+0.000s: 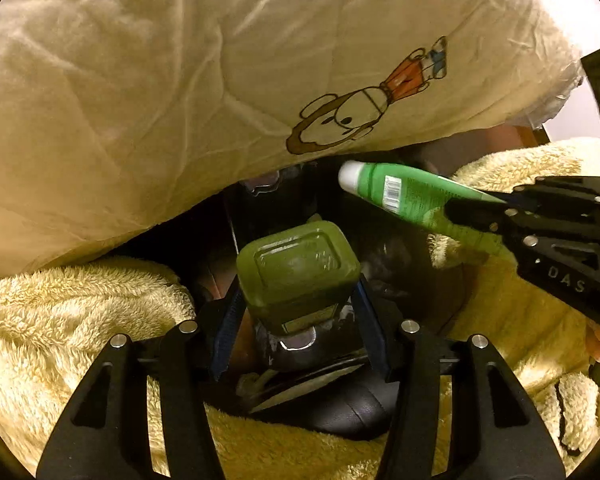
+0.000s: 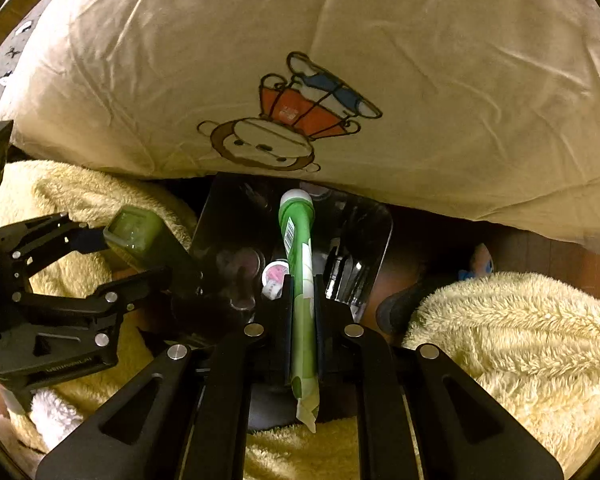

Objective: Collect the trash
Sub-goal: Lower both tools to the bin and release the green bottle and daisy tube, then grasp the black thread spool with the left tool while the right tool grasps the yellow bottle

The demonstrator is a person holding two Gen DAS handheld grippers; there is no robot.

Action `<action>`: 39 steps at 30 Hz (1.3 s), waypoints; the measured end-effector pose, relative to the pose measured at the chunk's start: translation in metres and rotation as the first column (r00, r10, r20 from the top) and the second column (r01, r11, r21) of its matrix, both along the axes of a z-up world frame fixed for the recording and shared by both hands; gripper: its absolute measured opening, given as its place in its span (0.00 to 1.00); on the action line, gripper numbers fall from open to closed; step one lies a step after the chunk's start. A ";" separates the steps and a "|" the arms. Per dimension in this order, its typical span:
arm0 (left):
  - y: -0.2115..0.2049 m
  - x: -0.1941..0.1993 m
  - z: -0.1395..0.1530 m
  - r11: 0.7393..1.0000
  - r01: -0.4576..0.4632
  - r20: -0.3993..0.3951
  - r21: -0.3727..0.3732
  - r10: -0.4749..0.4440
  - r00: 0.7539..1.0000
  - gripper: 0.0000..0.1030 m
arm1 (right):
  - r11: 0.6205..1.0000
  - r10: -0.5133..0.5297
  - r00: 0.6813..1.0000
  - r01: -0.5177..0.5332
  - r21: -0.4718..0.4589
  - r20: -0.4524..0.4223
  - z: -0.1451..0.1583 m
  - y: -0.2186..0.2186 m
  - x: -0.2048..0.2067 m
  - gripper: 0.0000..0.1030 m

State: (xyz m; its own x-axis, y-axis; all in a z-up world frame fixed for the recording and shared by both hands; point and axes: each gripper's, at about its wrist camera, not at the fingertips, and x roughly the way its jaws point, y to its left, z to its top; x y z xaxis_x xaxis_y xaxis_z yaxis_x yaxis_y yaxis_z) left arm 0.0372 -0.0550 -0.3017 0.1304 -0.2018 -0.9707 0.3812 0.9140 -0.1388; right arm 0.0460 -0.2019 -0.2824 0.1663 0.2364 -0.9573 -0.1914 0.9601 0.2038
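My left gripper (image 1: pixel 298 312) is shut on a square green bottle (image 1: pixel 298 266), base pointing forward, held over a dark bag opening (image 1: pixel 260 208). It also shows at the left of the right wrist view (image 2: pixel 136 236). My right gripper (image 2: pixel 302 288) is shut on a green squeeze tube (image 2: pixel 298 240) with a white cap, held over the same black bag (image 2: pixel 364 232). The tube also shows in the left wrist view (image 1: pixel 404 190), gripped by the right gripper (image 1: pixel 472 216).
A cream pillow (image 1: pixel 180 80) with a cartoon monkey print hangs over the bag. A fluffy yellow blanket (image 2: pixel 520 332) lies on both sides. A small pink-and-white item (image 2: pixel 275 274) lies inside the bag. A blue-and-orange toy (image 2: pixel 482 266) sits at right.
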 end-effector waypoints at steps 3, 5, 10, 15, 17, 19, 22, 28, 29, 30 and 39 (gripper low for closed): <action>0.004 -0.001 0.005 1.000 -0.005 0.036 0.022 0.004 0.999 0.62 | 1.000 -0.014 1.000 0.014 0.013 0.013 0.003 -0.001 0.001 0.16; 0.006 0.000 0.009 1.000 -0.006 0.057 0.025 0.005 0.998 0.67 | 0.999 -0.022 0.999 0.022 0.026 0.023 0.009 -0.006 0.005 0.29; 0.011 0.001 0.026 0.999 -0.025 0.115 0.027 0.022 0.993 0.69 | 0.998 -0.038 0.996 0.034 0.056 0.076 0.026 -0.010 0.007 0.52; 0.023 0.002 0.057 0.999 -0.042 0.189 0.007 0.040 0.981 0.74 | 0.997 -0.048 0.981 0.036 0.067 0.190 0.065 -0.013 0.010 0.73; 0.029 0.003 0.074 0.998 -0.057 0.226 -0.009 0.058 0.972 0.77 | 0.997 -0.049 0.967 0.034 0.065 0.249 0.084 -0.014 0.011 0.79; 0.035 0.004 0.095 0.997 -0.076 0.272 -0.031 0.081 0.959 0.80 | 0.997 -0.050 0.950 0.031 0.064 0.308 0.103 -0.015 0.014 0.84; 0.048 0.011 0.121 0.993 -0.106 0.340 -0.053 0.118 0.933 0.82 | 0.997 -0.054 0.926 0.032 0.066 0.374 0.128 -0.017 0.025 0.88; 0.072 0.044 0.156 0.976 -0.202 0.425 -0.085 0.219 0.878 0.83 | 0.995 -0.101 0.877 0.100 0.027 0.469 0.162 -0.027 0.064 0.88; 0.076 0.052 0.161 0.971 -0.219 0.439 -0.098 0.239 0.866 0.83 | 0.994 -0.107 0.873 0.107 0.027 0.475 0.166 -0.029 0.070 0.89; 0.079 0.058 0.164 0.968 -0.228 0.444 -0.106 0.251 0.860 0.83 | 0.993 -0.116 0.868 0.116 0.029 0.484 0.170 -0.030 0.079 0.90; 0.097 0.125 0.185 0.954 -0.277 0.502 -0.114 0.296 0.813 0.83 | 0.984 -0.149 0.842 0.177 -0.004 0.518 0.180 -0.026 0.152 0.91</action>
